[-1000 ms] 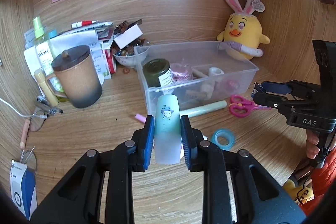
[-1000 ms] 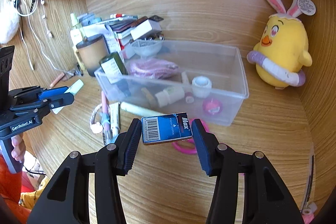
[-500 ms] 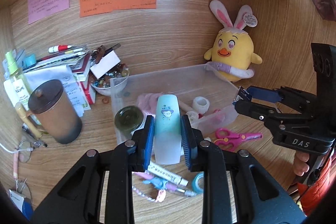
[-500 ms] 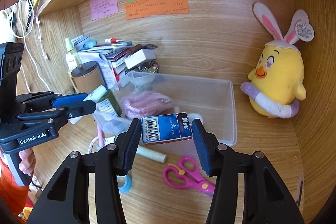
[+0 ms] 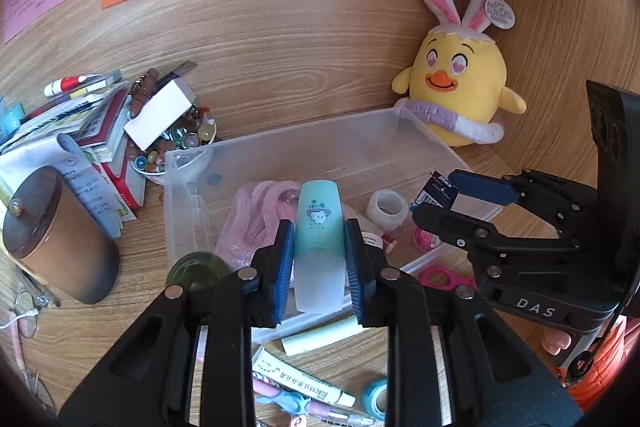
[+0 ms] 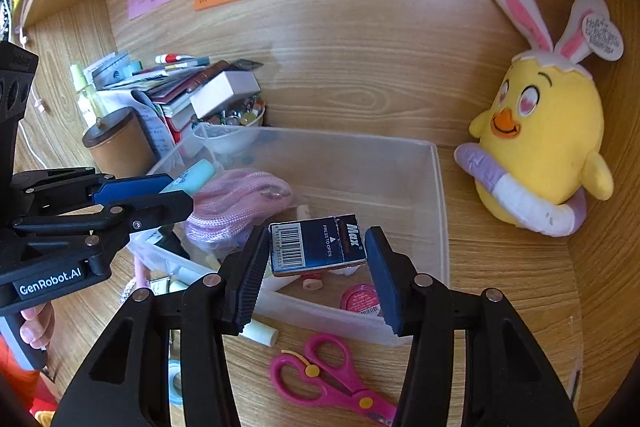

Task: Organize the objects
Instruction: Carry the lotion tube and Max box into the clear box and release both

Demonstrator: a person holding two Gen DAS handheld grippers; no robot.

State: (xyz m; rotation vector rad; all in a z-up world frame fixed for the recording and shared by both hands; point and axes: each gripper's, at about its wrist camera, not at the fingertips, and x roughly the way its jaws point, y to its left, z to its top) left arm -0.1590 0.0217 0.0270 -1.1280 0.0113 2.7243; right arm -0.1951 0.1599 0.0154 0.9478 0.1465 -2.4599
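Observation:
My left gripper is shut on a mint-green tube with a cartoon face, held above the near side of the clear plastic bin. My right gripper is shut on a dark blue staple box, held over the bin's front right part. The bin holds a pink cord bundle, a white tape roll and a pink jar. Each gripper shows in the other's view: the right one and the left one.
A yellow chick plush sits right of the bin. A brown lidded mug, a book stack and a marble bowl stand at the left. Pink scissors, a glue tube and tape lie in front.
Both grippers have moved forward and over the bin, each still holding its object. The tube and the staple box now hang above the bin's inside.

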